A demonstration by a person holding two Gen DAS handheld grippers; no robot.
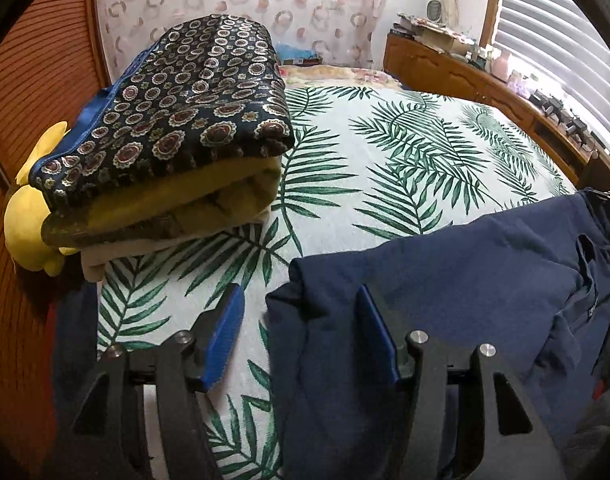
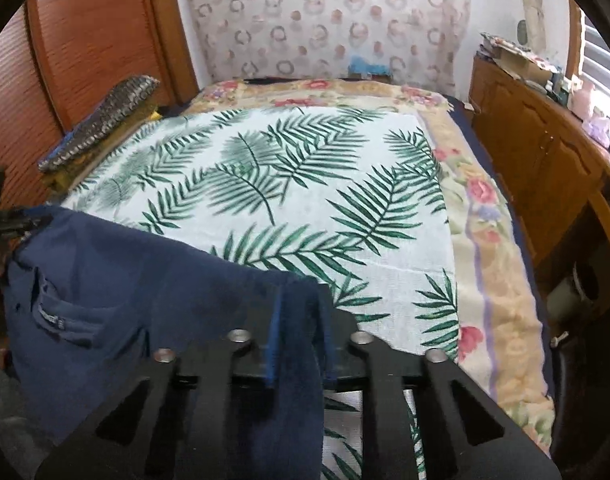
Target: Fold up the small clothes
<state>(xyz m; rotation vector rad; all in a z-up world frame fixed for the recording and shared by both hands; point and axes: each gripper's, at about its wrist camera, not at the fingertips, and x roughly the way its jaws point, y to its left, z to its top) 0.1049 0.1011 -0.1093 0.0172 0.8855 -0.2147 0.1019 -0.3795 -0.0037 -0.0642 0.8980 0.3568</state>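
1. One navy garment [image 2: 117, 280] is in play, held up over the near edge of the bed [image 2: 305, 168] and strung between the two grippers; no fold shows in it yet, so by my read the work on this piece is only beginning.
2. Right gripper [image 2: 297, 344]: jaws pinched tight on a bunched navy corner, with cloth spilling down between the arms.
3. Left gripper [image 1: 301, 332]: jaws stand apart. The garment's left edge drapes over the right-hand pad [image 1: 375, 332], while the other pad [image 1: 225, 336] is bare over the leaf print. No clamp there that I can see.
4. Already done, it seems: a folded stack [image 1: 165, 140] sits at the bed's far left, patterned dark piece on top, yellow under it.
5. Orientation: the garment's long axis runs side to side, gripper to gripper, along the bed's near edge. A pocket with a small label [image 2: 53, 322] hangs toward the left end, and the body sags below the held edge.
6. Left to do: lay it flat, then fold and stack it.
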